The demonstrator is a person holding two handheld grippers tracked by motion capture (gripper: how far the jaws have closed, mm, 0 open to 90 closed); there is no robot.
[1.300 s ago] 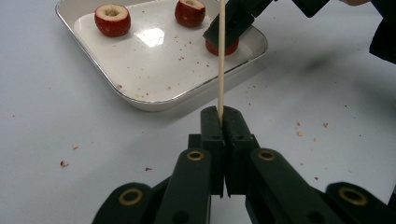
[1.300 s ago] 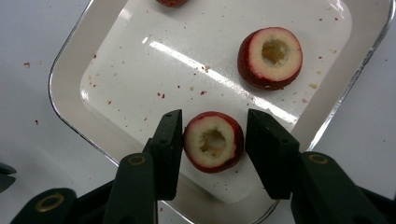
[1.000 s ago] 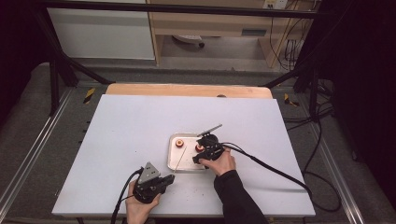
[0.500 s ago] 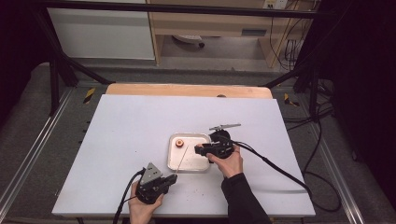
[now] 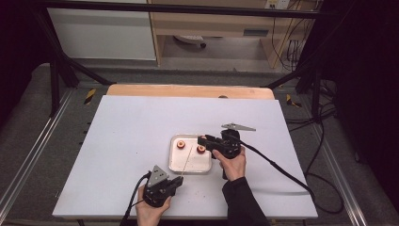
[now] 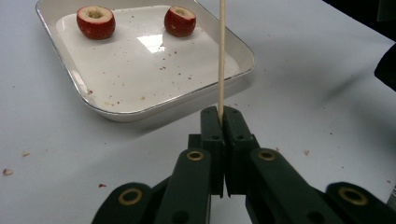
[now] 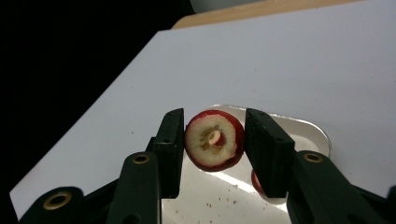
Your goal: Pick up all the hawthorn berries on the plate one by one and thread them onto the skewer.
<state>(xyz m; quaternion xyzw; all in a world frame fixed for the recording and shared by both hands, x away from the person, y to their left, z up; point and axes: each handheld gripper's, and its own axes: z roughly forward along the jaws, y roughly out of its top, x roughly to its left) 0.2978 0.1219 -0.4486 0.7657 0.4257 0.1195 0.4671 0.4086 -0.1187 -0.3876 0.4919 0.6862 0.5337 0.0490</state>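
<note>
Since the earlier frames, the right tool (image 5: 203,140) has been raised off the tray (image 5: 175,162) and turned level, with a red fruit piece (image 7: 214,140) clamped between its jaws above the tray. A wooden skewer (image 6: 221,56) is pinched in the closed left tool (image 5: 179,181), kept low over the bench (image 5: 122,127) and aimed at the tray.

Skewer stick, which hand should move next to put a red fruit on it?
Probably the right. The right gripper pinches a cored red fruit, lifted over the tray near the tip of the skewer. The left gripper is shut on the skewer and can just hold it steady.
</note>
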